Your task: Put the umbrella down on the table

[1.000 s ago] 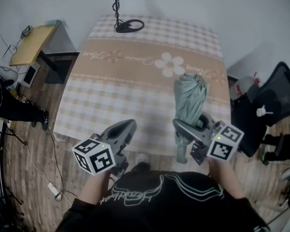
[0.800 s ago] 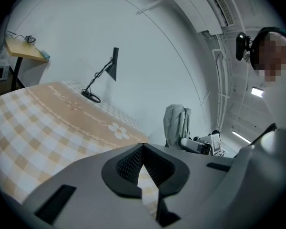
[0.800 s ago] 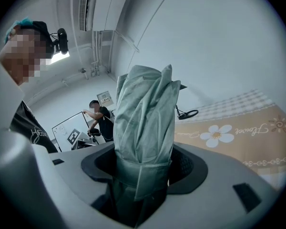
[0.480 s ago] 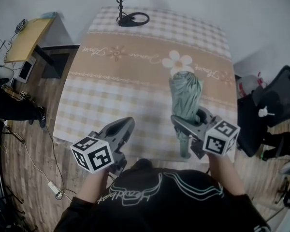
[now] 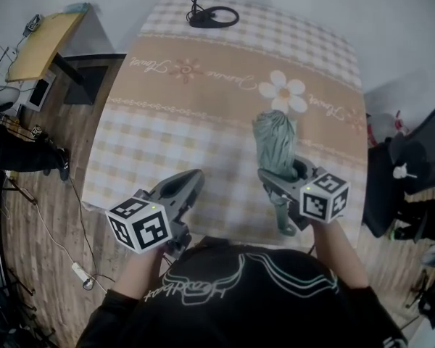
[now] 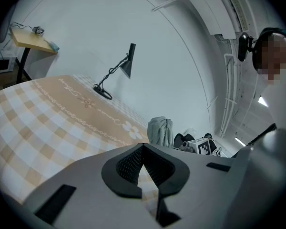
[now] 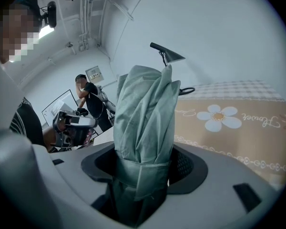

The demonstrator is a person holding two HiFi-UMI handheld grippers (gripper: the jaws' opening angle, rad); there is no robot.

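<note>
I've got the head view high up, looking steeply down on the table (image 5: 167, 143). Left gripper view sits low, faces across it toward the lamp (image 6: 115, 73). Right gripper view is tight behind the umbrella (image 7: 145, 123). All three catch the lamp.

Cursive script runs along the tan band of the counter cloth (image 5: 217, 104); beside the flower print (image 7: 218, 117) one word looks like "Flower", the rest unreadable. The left cube (image 5: 140, 225) and right cube (image 5: 322, 198) bear square markers; no letters.
</note>
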